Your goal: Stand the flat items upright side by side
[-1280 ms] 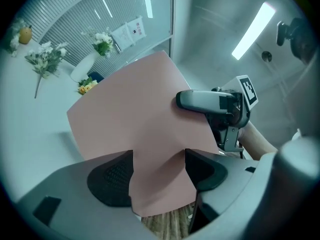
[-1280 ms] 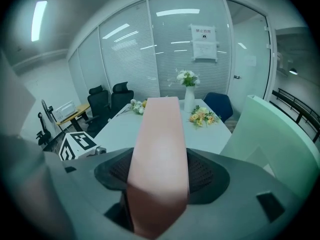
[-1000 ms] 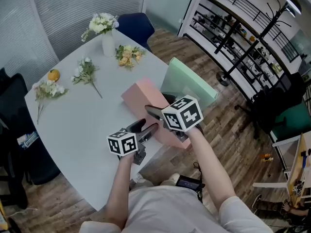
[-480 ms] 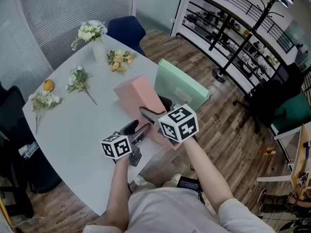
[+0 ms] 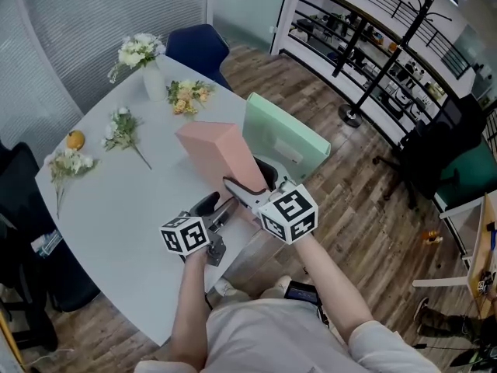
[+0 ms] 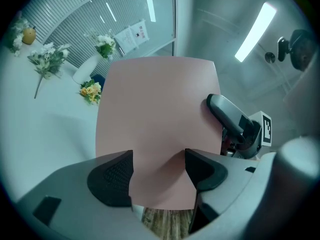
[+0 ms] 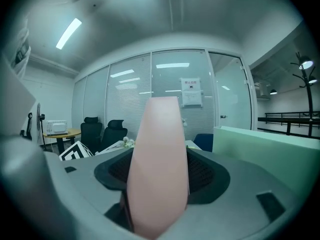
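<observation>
At the near edge of the white table (image 5: 116,200), as seen from the head view, the pink flat item (image 5: 217,155) is raised on its lower edge and tilted. Its near end is clamped by the right gripper (image 5: 255,183). The left gripper (image 5: 217,208) is held just left of the right one, low against the same end. The green flat item (image 5: 281,134) is stood upright just beyond the right gripper, beside the pink one.

From the left gripper view, the jaws of the left gripper (image 6: 159,171) are seen moderately apart, with the broad face of the pink flat item (image 6: 157,104) straight ahead and filling the gap. Contact cannot be told. The right gripper (image 6: 235,126) is seen at the item's right edge.

From the right gripper view, the pink flat item (image 7: 157,149) is shown edge-on, pinched between the pads of the right gripper (image 7: 157,176). The green flat item (image 7: 270,144) is seen to the right.
</observation>
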`<state>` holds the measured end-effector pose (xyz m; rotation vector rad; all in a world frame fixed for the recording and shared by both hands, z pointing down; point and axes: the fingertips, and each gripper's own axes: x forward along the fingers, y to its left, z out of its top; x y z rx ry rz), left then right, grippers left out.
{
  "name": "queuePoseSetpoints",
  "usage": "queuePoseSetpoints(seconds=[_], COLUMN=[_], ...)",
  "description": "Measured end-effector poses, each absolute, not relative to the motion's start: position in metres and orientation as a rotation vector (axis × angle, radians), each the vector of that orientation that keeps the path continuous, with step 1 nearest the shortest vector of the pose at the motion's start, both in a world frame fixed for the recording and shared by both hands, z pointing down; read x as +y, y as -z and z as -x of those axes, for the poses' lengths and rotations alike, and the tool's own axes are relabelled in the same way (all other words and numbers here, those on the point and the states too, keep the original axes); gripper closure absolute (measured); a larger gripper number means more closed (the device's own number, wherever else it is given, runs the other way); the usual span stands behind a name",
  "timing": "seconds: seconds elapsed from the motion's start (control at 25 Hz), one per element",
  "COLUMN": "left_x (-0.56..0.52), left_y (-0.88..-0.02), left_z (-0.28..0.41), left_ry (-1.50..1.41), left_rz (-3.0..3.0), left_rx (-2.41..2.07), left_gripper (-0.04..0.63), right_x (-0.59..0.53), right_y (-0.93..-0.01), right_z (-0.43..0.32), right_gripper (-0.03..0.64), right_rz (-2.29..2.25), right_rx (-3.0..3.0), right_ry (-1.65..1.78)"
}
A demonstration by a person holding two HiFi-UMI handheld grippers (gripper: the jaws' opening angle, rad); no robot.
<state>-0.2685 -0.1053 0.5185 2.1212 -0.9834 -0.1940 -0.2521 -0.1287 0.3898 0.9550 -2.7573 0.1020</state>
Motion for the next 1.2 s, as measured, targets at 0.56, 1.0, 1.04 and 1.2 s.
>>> queuePoseSetpoints(seconds=[0.56,1.0,1.04,1.2], left_x=[-0.103,-0.093,-0.092,-0.090], left_y=[-0.531,-0.547,-0.550,-0.557], left_z=[0.247,0.228,0.226,0.220], left_ry=[0.103,0.007,-0.015,-0.074], left_rz=[-2.122,-2.134,-2.141,-2.160], left_rx=[-1.008,-0.995,-0.994,-0.979], left_gripper=[0.267,0.267,0.267,0.267], right_x=[-0.114,-0.094,-0.091,-0.083], right_y=[-0.404,-0.438,-0.442,-0.462], right_z=[0.211,0.172,0.167,0.156], right_gripper=[0.301,0.301,0.301,0.301], right_rz=[-1.029,-1.037,-1.036,-1.026], right_rx=[-2.829,-2.745,-2.733,-2.685], right_ry=[-0.060,-0.121,-0.128,-0.149])
